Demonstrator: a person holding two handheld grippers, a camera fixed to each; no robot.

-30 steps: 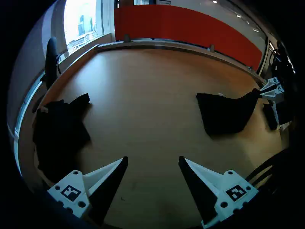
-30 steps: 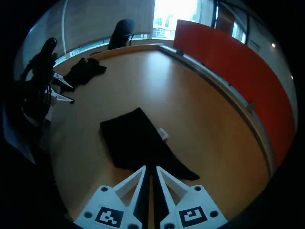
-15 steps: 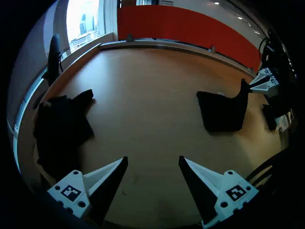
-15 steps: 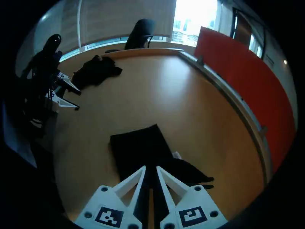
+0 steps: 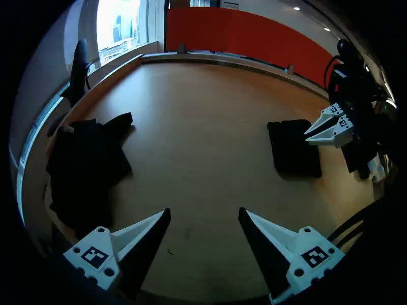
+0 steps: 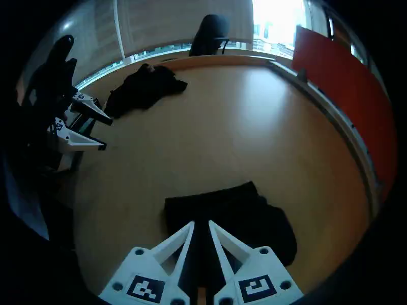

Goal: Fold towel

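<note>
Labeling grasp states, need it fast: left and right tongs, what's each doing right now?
Left tongs: open, holding nothing.
Right tongs: closed on the edge of the black towel.

The towel (image 5: pixel 294 150) and cloth pile (image 5: pixel 84 157) lie well apart on the table (image 5: pixel 203 127).

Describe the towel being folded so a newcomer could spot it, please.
On the wooden table beside the red partition, look by the right gripper. The towel is the small, flat, dark rectangle there, unlike the bigger crumpled heap near the window.
</note>
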